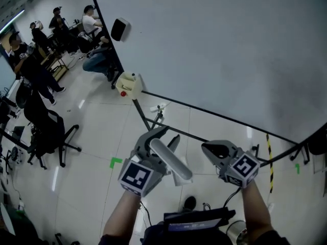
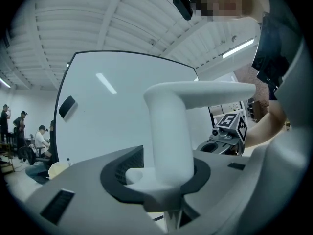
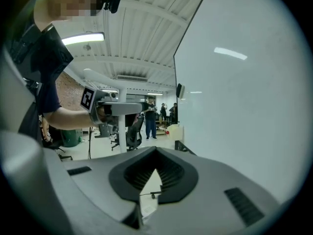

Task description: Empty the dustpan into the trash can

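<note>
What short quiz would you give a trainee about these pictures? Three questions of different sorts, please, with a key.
1. True or false: the right gripper holds something between its jaws.
2. What grips the white handle? A) the left gripper B) the right gripper C) both grippers
3. Fill in: in the head view, the seated and standing people are in the upper ___ corner.

Key: 1. False: its jaws are together and nothing is between them. 2. A: the left gripper's jaws are closed on the handle. 3. Left: beside the big white board.
</note>
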